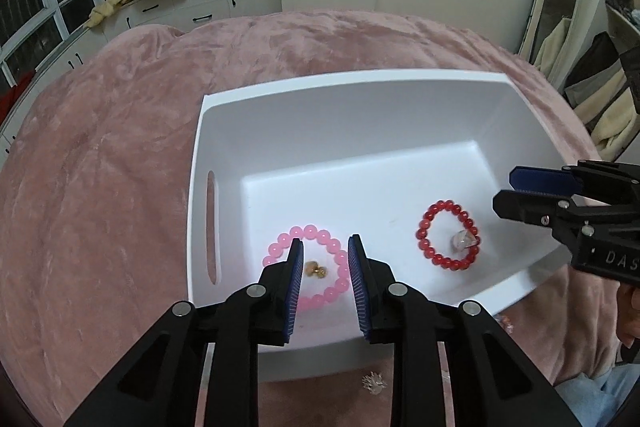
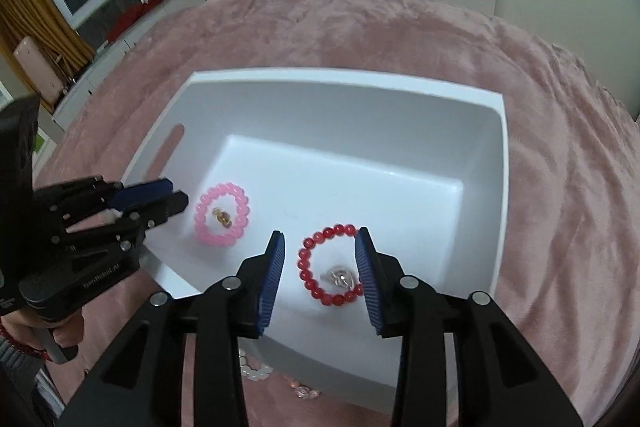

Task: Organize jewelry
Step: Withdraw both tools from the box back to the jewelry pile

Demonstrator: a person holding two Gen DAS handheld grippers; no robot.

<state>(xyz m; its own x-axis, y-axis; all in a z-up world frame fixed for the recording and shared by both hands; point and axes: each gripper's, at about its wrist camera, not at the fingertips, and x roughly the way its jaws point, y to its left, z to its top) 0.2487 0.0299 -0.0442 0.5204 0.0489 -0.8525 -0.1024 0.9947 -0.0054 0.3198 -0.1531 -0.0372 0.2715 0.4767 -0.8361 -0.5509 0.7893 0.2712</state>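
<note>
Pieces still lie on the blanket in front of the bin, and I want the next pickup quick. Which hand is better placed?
Probably right. The pale bead strands lie just below the right tool, whose jaws stand open and empty. The left tool hangs over the pink bracelet in the white bin.

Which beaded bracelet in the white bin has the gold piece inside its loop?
The pale pink beaded bracelet, lying below the left gripper. The dark red beaded bracelet beside it rings a clear crystal-like piece instead.
</note>
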